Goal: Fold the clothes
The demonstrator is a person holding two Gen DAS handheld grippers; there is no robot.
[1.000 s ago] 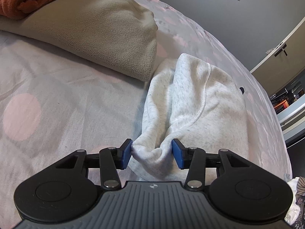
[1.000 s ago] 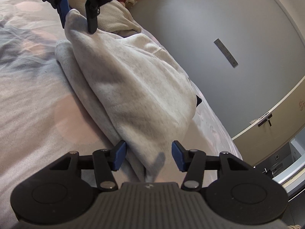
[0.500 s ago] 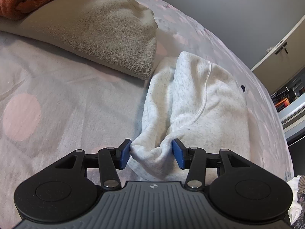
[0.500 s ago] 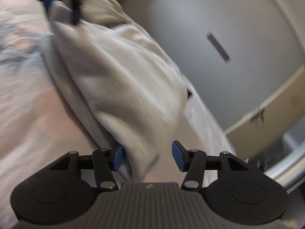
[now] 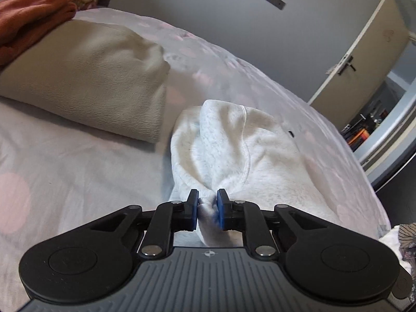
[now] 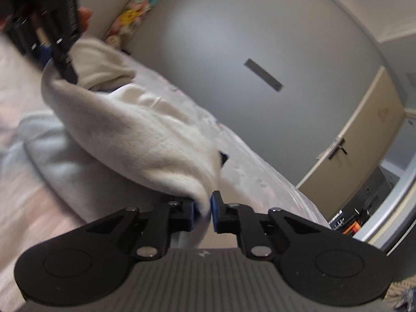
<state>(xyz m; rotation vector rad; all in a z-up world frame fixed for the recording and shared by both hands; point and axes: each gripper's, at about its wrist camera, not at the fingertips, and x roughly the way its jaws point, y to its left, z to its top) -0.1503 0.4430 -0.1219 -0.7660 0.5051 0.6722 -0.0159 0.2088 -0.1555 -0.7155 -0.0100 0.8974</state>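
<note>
A light grey sweatshirt (image 5: 234,150) lies folded on the bed, with a white seam running down it. My left gripper (image 5: 208,205) is closing, its blue pads pinching a bunched corner of the sweatshirt. In the right wrist view the same sweatshirt (image 6: 135,135) hangs lifted and stretched between both grippers. My right gripper (image 6: 202,208) is closing too, its pads pressed on the near corner of the cloth. The left gripper's black fingers (image 6: 62,59) hold the far corner at the upper left, a person's fingertip showing behind them.
A folded beige fleece (image 5: 85,85) lies on the bed sheet (image 5: 65,171) to the left, an orange garment (image 5: 28,15) behind it. Soft toys (image 6: 130,15) line the grey wall. A door (image 5: 364,59) stands at the right, with a heap of clothes (image 5: 400,236) below the bed edge.
Both grippers have closed from wide open onto corners of the sweatshirt. The right gripper has risen and rolled, lifting its edge of the cloth off the bed.
</note>
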